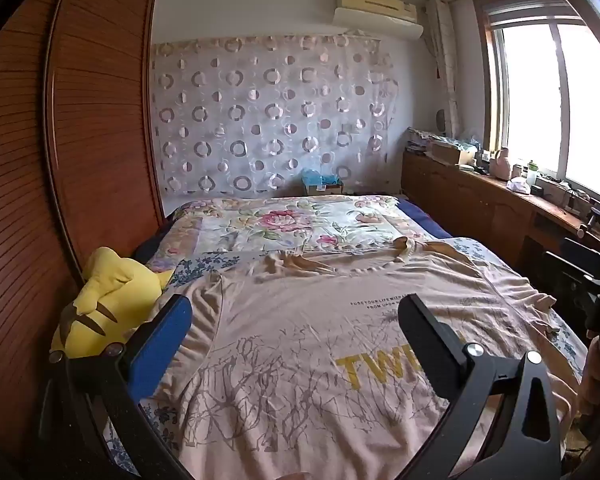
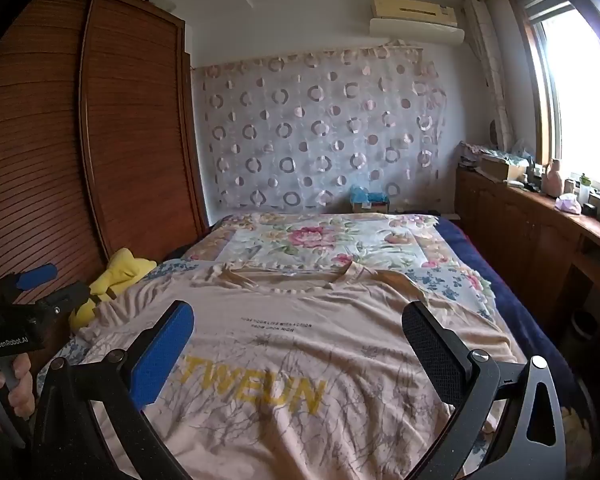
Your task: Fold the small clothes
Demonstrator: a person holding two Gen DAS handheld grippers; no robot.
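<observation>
T-shirt [image 1: 300,344] spread flat on bed [image 1: 284,224], ahead of and beneath both jaws. Left gripper [image 1: 296,320], right gripper [image 2: 298,326] gaping wide, empty. Best: pinch hem corners evenly, fold toward collar.

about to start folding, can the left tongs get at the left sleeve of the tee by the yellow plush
Probably yes. The left tongs stand open above the tee, and its sleeve lies flat just ahead; the yellow plush sits beside it, not on it.

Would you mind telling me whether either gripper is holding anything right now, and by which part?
Nothing is held. The left gripper and right gripper both hover open above the spread T-shirt.
</observation>
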